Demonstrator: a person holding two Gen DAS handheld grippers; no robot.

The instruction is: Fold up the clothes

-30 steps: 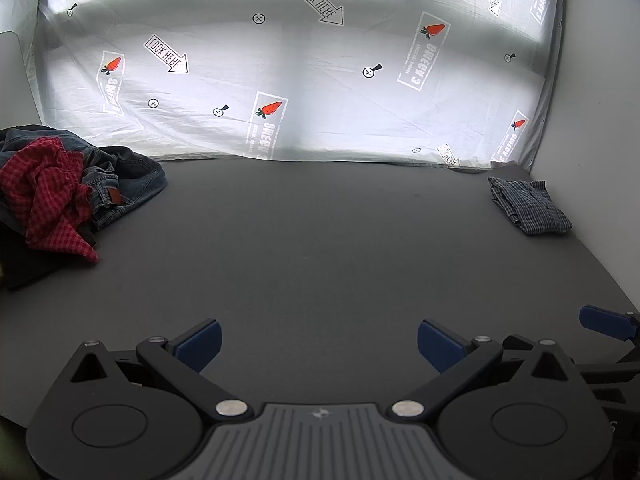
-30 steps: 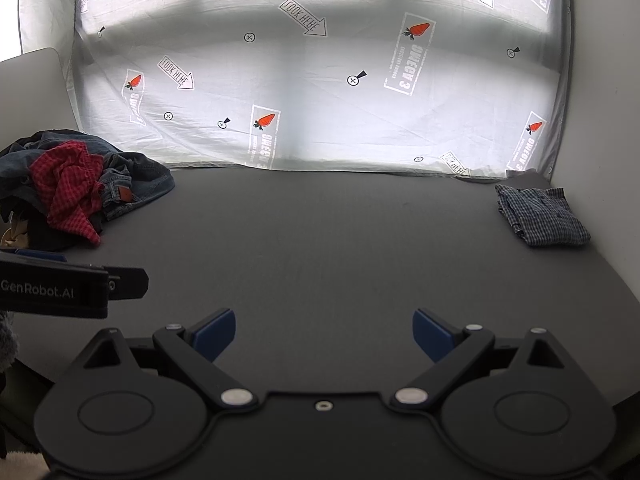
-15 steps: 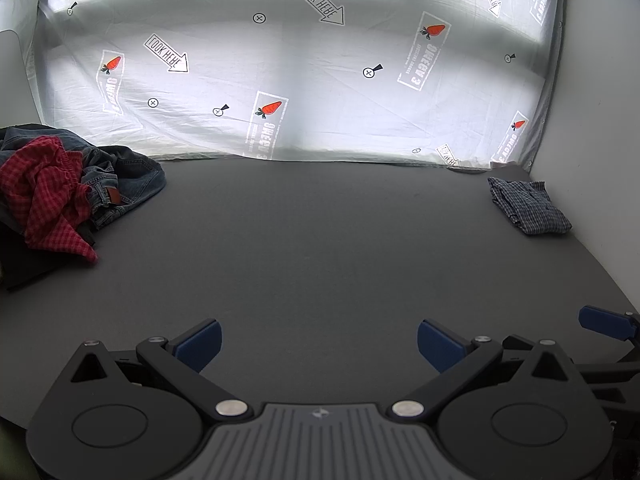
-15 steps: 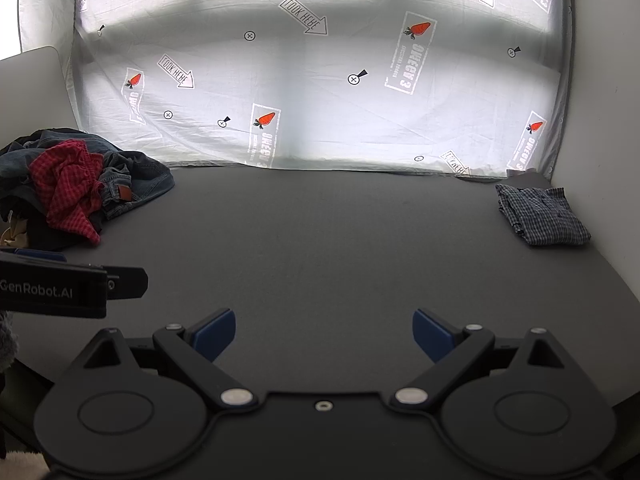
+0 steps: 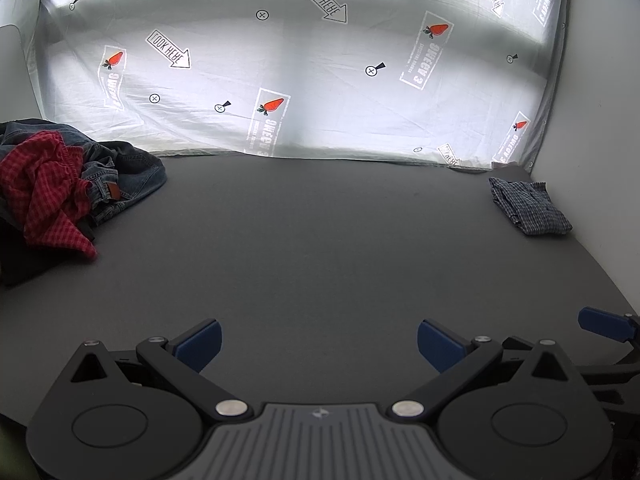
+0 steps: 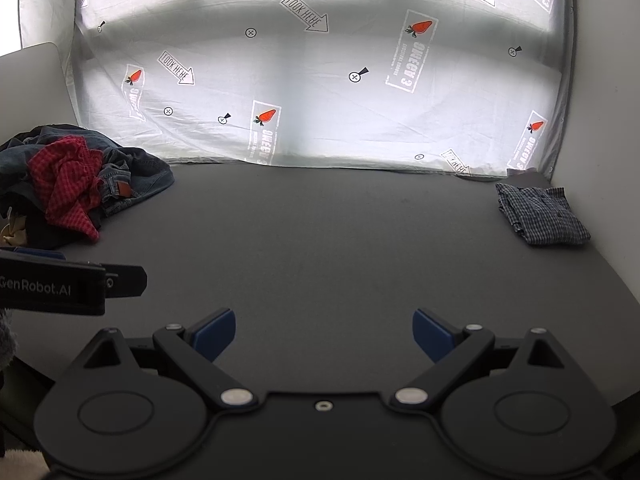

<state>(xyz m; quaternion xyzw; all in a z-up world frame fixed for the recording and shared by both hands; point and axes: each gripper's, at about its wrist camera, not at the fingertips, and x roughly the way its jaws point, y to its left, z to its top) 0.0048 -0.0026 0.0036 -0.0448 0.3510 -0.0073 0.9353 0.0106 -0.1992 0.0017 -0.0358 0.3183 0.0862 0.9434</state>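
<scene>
Backdrop and bare surfaces

A dark grey counter (image 5: 320, 240) fills the foreground in both views. Behind it hangs a white translucent sheet (image 5: 304, 80), lit from behind, printed with red carrot labels (image 5: 274, 106), "LOOK HERE" arrows (image 6: 306, 12) and small crossed circles. A plain white wall (image 5: 592, 140) stands at the right, meeting the counter's edge

A pile of clothes (image 5: 60, 188) lies on the table (image 5: 320, 248), far ahead and left of the jaws. A folded shirt (image 5: 528, 206) lies far ahead on the right. A big sheet (image 5: 304, 72) hangs behind both.
</scene>
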